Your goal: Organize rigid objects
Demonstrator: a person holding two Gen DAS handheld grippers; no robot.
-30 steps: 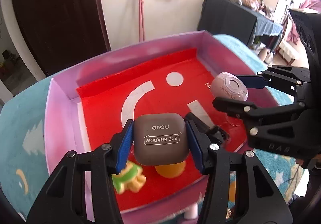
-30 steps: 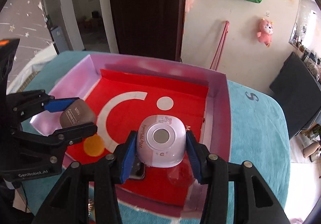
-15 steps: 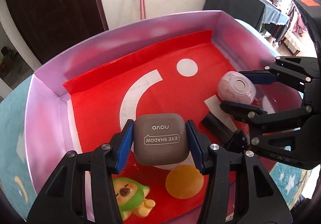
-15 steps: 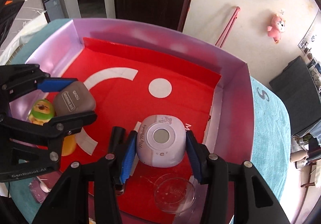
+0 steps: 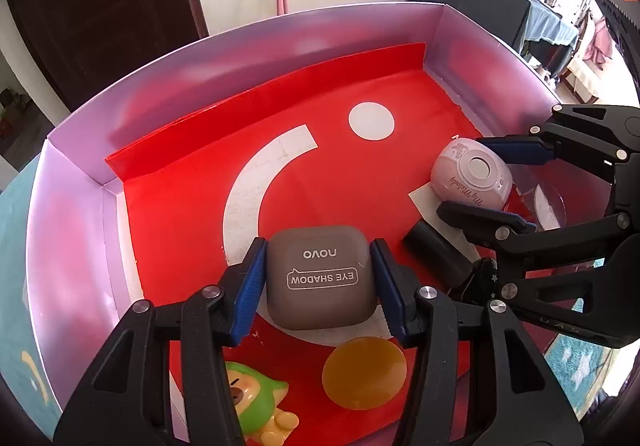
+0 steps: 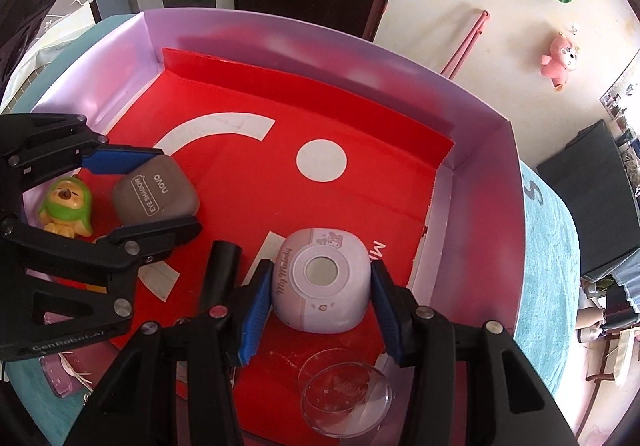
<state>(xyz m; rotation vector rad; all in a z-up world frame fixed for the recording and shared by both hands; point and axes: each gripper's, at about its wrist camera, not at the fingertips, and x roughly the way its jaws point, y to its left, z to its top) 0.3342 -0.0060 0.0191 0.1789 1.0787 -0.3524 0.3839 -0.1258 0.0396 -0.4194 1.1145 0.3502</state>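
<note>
Orange disc (image 5: 364, 372) shows in left view; right view hides it.

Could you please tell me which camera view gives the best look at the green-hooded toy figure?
The right wrist view: the green-hooded toy figure shows almost whole there, standing at the box's left wall beside the brown eye shadow case. In the left wrist view the figure sits at the bottom edge, partly hidden behind the left gripper.

A teal tablecloth (image 6: 548, 246) covers the supporting surface; on it stands a lilac-walled box (image 6: 480, 214), with a pink item (image 6: 60, 378) at the box's near-left corner.
</note>
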